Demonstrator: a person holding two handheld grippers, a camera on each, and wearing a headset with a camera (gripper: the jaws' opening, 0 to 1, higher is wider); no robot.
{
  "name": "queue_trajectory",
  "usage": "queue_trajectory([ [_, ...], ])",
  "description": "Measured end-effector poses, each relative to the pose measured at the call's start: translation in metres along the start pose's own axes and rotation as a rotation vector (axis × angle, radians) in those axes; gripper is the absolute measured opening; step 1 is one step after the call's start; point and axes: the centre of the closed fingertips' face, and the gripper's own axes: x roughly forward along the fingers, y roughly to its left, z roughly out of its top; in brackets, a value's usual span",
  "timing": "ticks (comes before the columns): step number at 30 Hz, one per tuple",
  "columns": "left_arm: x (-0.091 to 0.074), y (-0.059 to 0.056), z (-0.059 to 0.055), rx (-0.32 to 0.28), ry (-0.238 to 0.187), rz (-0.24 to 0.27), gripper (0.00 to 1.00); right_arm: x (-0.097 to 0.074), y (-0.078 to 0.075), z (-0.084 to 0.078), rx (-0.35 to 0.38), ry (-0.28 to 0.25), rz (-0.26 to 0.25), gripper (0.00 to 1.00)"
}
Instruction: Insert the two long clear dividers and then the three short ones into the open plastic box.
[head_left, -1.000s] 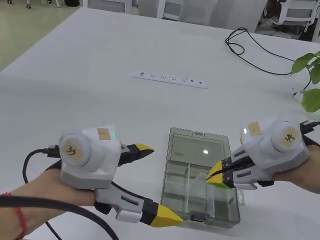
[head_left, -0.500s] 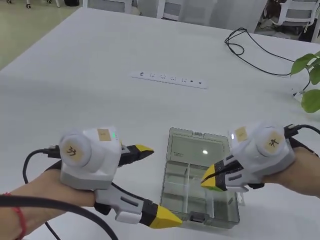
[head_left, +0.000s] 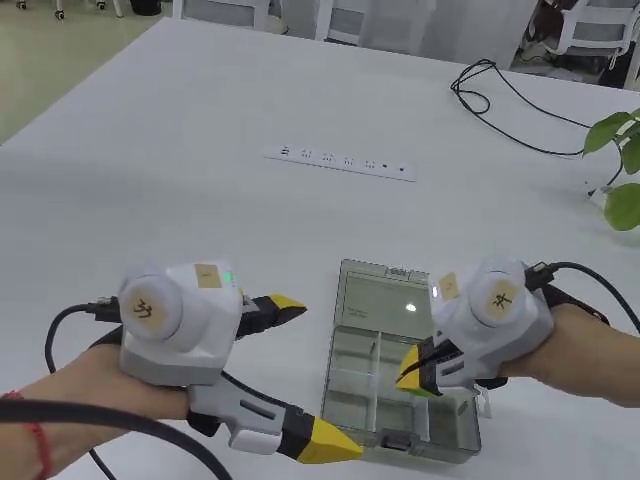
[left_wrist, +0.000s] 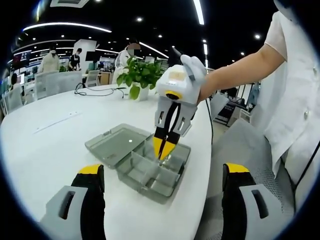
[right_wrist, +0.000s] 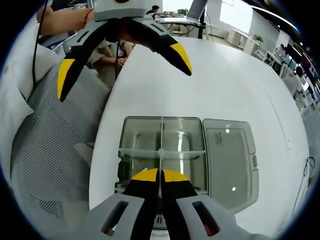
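1. Step in hand, by the look of things: seating a clear divider (right_wrist: 161, 137) into the open box (head_left: 338, 372). Right gripper (head_left: 405, 378) clamped shut on the divider's top edge, over the middle of the box.
2. Seen edge-on in the right gripper view, so hard to call long or short. Looks lined up lengthwise, crossing another divider (right_wrist: 140, 154) already standing in the box.
3. Go straight down, no tilt. Line up both ends with the wall slots before pushing, otherwise likely to jam or bow.
4. Mind the crossing point: mesh the notches there, no forcing.
5. Left gripper (head_left: 312, 372) spread wide and empty, hovering just beside the box's left side above the tabletop (head_left: 200, 180). Probably worth resting it on the box rim to pin the box against sliding.
6. Stay off the lid (head_left: 385, 295), lying flat open on the far side.
7. Let go only once seated flush. Depth of seating impossible to judge from here.
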Motion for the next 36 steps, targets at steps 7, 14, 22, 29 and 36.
queue_trajectory([
  [7, 0.000, 0.000, -0.001, -0.005, 0.002, -0.001, 1.00, 0.003, 0.000, -0.002, -0.013, 0.020, 0.003, 0.03],
  [14, 0.001, -0.001, -0.002, -0.006, 0.003, -0.010, 1.00, 0.003, 0.000, -0.004, -0.011, 0.018, -0.002, 0.03],
  [22, 0.001, -0.001, -0.001, -0.011, -0.001, -0.006, 1.00, 0.001, -0.001, -0.004, 0.016, 0.003, -0.021, 0.08],
  [29, 0.000, -0.001, -0.002, -0.013, 0.001, -0.005, 1.00, -0.019, -0.003, 0.007, 0.067, -0.076, -0.049, 0.13],
  [36, -0.001, -0.001, -0.001, -0.013, -0.002, -0.003, 1.00, -0.048, -0.004, 0.008, 0.140, -0.162, -0.081, 0.20],
])
